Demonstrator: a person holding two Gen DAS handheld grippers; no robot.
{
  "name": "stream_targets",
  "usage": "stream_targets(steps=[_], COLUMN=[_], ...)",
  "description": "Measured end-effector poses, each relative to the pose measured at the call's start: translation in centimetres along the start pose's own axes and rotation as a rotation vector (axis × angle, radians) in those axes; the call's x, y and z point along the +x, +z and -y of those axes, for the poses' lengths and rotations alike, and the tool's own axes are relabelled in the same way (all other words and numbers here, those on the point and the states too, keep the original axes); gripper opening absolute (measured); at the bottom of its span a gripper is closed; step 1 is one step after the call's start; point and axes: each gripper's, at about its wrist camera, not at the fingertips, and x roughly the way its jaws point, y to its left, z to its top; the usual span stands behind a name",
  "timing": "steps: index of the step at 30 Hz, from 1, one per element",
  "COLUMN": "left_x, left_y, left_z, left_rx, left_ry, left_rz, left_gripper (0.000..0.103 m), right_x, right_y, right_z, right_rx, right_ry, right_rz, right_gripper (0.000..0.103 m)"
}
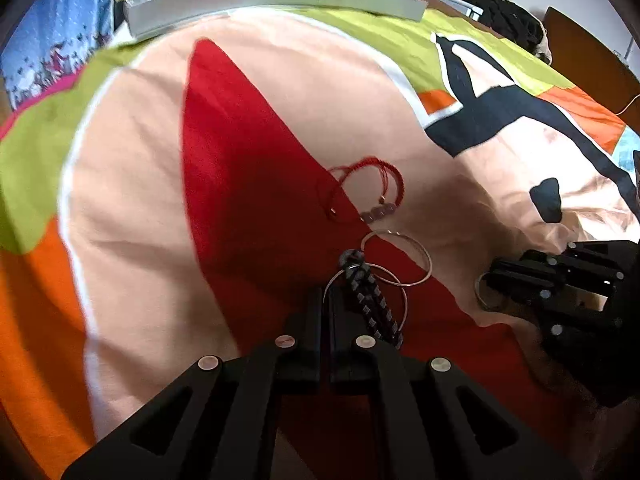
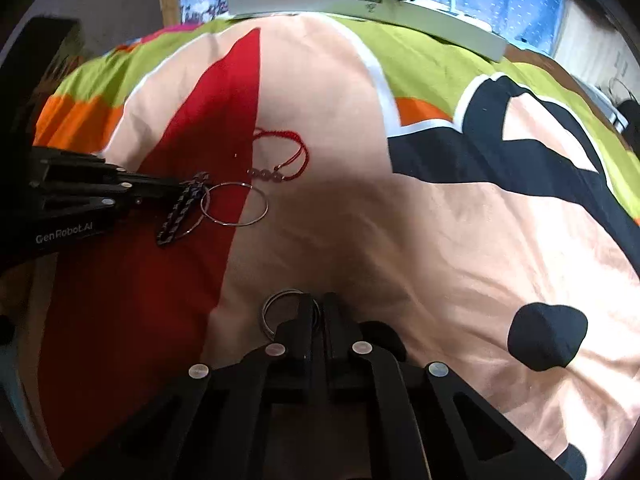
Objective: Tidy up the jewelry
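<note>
Pinching jewelry on a colourful patterned bedspread (image 2: 460,240).
Left gripper (image 1: 325,300) fingers clamp a thin silver hoop bangle (image 1: 366,292) beside a dark braided bracelet (image 1: 374,304); right gripper (image 2: 318,312) fingers clamp a small silver ring (image 2: 270,312). A red cord bracelet (image 2: 288,156) lies farther off.

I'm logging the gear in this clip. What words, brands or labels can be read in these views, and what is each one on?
"GenRobot.AI": white letters on the side of the left gripper, in the right wrist view.
Dark mark on the front wall of the white tray: too small and blurred to read, in both views.
Nothing else readable.
</note>
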Motion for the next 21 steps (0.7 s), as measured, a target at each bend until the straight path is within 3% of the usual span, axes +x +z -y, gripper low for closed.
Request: stream_targets(steps=[10,14,21], left_x=[-5.6,-8.0,-8.4], left_y=[-0.7,-0.8,-1.2], left_z=[0.2,2.2,3.1], left_rx=[-0.078,-0.024,-0.029], left_ry=[-0.009,0.049,0.010], left_rz=[0.122,0.219,0.243], left_gripper=[0.001,0.001,0.001], right_x=[-2.3,-3.4,-4.7], right_y=[0.1,0.0,0.2], right_z=[1.1,1.4,0.9], right_rx=[0.081,0.086,0.089], right_ry=[0.016,0.012,0.012], right_rz=[0.103,0.140,0.203], right_gripper=[0.004,0.003,0.003])
